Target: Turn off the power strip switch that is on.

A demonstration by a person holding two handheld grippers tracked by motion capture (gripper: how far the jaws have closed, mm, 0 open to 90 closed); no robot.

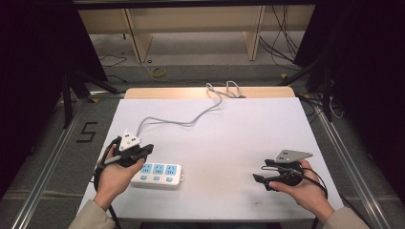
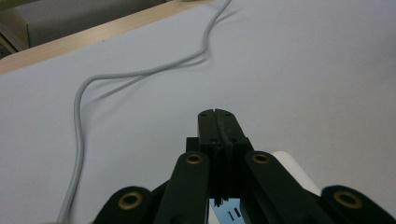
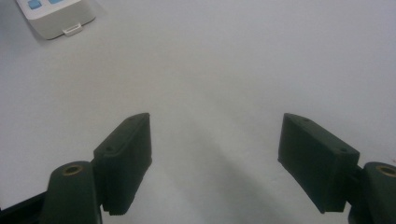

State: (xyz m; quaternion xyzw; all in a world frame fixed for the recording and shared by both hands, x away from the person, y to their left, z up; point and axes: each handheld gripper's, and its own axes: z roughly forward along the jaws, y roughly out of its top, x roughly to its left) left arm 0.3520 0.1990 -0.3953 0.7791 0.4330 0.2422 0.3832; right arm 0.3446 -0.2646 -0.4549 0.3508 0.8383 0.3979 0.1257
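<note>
A white power strip point(image 1: 157, 175) with blue sockets lies flat on the white table sheet point(image 1: 229, 133), front left. Its grey cable point(image 1: 181, 122) snakes away to the table's far edge. My left gripper point(image 1: 148, 149) hovers just over the strip's left end, its jaws pressed together with nothing between them. In the left gripper view the shut jaws point(image 2: 217, 115) point across the sheet, with the strip's white edge point(image 2: 294, 170) below them and the cable point(image 2: 79, 121) to the left. My right gripper point(image 1: 260, 174) rests at the front right, open and empty point(image 3: 215, 133); the strip's corner point(image 3: 56, 16) lies far off.
A wooden table edge point(image 1: 181, 92) shows behind the sheet. Metal rails point(image 1: 52, 157) run along both sides of the table. Beyond the table stand wooden shelf legs point(image 1: 138, 40) with loose cables on the floor.
</note>
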